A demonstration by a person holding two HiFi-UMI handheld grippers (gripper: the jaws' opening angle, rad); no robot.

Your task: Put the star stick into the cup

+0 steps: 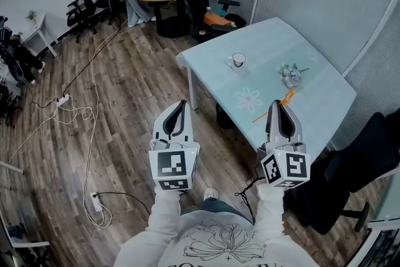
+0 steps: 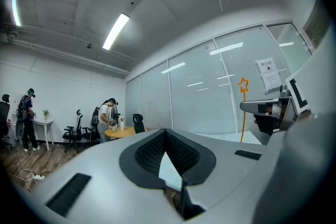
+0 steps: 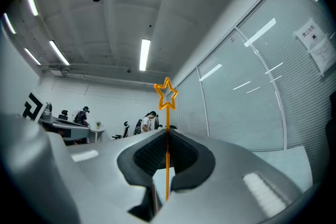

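White cables [image 1: 81, 114] trail across the wood floor [image 1: 131, 84] at the far left. The left gripper [image 1: 180, 109] is held over that floor, just off the near-left corner of the counter [image 1: 269, 40] and pointing away from the person. In the left gripper view its fingers [image 2: 149, 152] are clenched tip to tip, with nothing between them.

Further right, the cup [image 1: 238, 60] stands upright on the counter toward its left side, mouth up. It is well apart from both grippers.

The right gripper [image 1: 278, 107] hangs over the near edge of the counter, level with the left one and near it. Its fingers [image 3: 191, 157] are clenched on the star stick [image 3: 167, 113]. In the right gripper view the thin orange shaft runs straight up between the pads, with the outlined star clear above the fingertips and a short length showing below them. In the head view the lower end slants out to the left of the gripper over the glass, and the star sits just right of the fingertips. The stick is in the air, not in the cup.

Just beyond the star, a small pale bunch of flowers [image 1: 290, 75] lies on the counter. A black chair [image 1: 356, 172] stands at the right, beside the counter's near-right corner.
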